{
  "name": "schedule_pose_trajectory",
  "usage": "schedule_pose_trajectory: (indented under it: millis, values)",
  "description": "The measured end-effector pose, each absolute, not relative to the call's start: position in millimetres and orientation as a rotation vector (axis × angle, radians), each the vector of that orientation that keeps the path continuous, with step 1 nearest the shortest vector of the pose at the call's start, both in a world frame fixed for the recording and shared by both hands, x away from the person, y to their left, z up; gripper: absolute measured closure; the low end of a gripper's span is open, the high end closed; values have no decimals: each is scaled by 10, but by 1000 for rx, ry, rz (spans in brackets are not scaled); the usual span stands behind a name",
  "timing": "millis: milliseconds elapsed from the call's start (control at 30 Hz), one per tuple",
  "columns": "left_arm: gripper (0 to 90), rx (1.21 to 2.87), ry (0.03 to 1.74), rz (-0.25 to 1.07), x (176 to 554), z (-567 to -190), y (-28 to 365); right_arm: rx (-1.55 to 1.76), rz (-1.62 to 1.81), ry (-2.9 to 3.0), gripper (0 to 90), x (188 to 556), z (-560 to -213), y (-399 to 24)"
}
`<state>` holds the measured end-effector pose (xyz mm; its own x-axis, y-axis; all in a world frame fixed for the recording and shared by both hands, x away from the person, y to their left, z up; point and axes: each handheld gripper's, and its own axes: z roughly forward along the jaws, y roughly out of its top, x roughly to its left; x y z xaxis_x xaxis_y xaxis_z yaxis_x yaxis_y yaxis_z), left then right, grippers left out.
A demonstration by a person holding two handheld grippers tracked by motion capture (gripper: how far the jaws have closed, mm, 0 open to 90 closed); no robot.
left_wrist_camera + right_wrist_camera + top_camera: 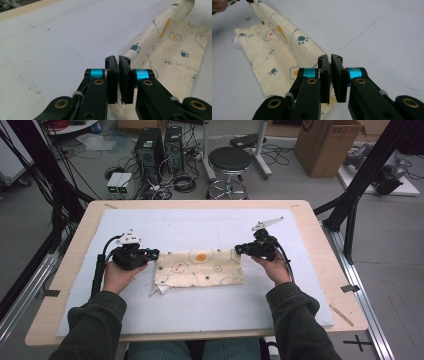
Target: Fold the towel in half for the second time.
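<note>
Now the cream printed cloth [200, 267] lies folded into a long band on the white mat [190, 227] that covers the counter [75, 240], its long axis running from left to right between the two hands. The left gripper [154, 253] sits at the cloth's left end and the right gripper [239, 249] at its right end, each pointing inward along the band, so neither hand is clearly nearer; each has its own end.

In the left gripper view the jaws are pressed together with the cloth [172, 47] rising just behind and to the right of their tips and a folded edge passing under them. In the right gripper view the jaws are likewise pressed together, and the cloth [274, 47] stretches away to the left of the tips with its near corner beneath them. Whether a thin layer of fabric is pinched between either pair I cannot tell, as the seam between the pads hides it.

Judging by this, the next move turns on both ends travelling together across the band's short axis, to fold or lift it evenly.
</note>
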<state>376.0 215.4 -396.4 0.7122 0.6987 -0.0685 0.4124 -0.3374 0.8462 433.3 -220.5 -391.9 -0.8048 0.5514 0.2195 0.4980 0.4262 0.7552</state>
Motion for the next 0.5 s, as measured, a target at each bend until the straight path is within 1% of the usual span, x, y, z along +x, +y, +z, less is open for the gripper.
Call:
schedule_pose_trajectory:
  millis: [500]
  values:
    - [853,1975,845,376,3644,-4044,2169,905,1331,2627,857,4250,-3924,-2157]
